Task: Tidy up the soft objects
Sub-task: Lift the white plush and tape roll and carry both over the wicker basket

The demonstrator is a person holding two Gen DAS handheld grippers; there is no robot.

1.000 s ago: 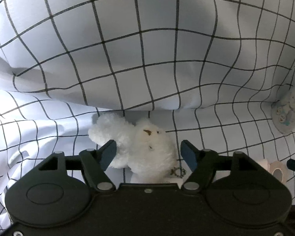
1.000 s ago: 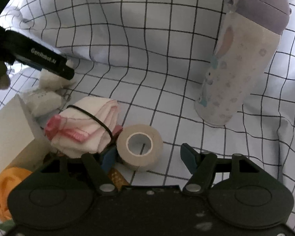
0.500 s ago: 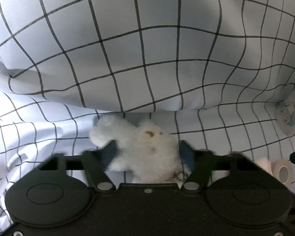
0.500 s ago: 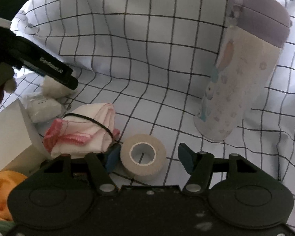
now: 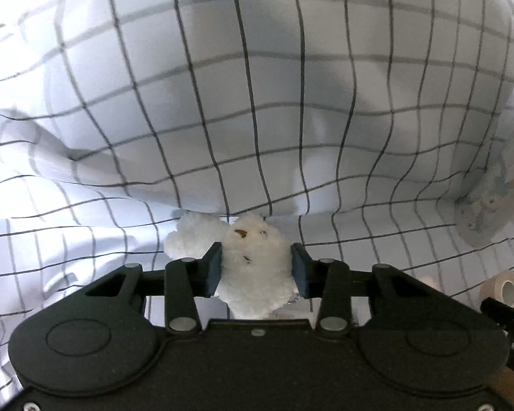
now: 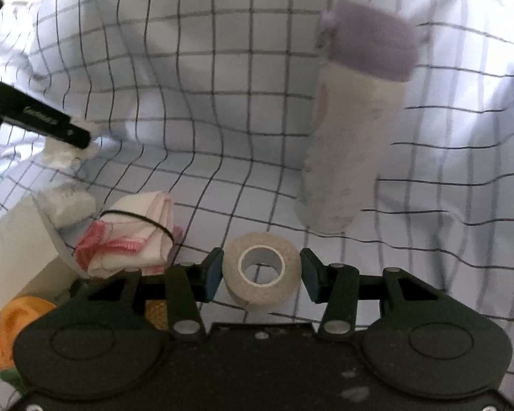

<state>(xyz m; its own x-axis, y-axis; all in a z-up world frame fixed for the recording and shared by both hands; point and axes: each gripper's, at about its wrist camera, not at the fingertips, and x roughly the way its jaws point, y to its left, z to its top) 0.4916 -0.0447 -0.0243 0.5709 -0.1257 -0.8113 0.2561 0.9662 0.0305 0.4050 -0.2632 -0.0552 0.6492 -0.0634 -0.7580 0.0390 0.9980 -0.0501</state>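
Plush: fluffy white plush toy point(image 5: 253, 270) on checked cloth point(image 5: 257, 102), pinched in left gripper point(image 5: 256, 270) jaws, likely for lifting.
Tape: beige tape roll point(image 6: 260, 270) between right gripper point(image 6: 261, 272) jaws, narrow, barely unclosed.

Both fisheye views bow the checked cloth point(image 5: 257, 102) grid lines hard toward the edges. Light is cool, diffuse and dim mid-frame, blown out at top corners. Bottle point(image 6: 356, 120) is motion-smeared; upper cloth lines look soft.
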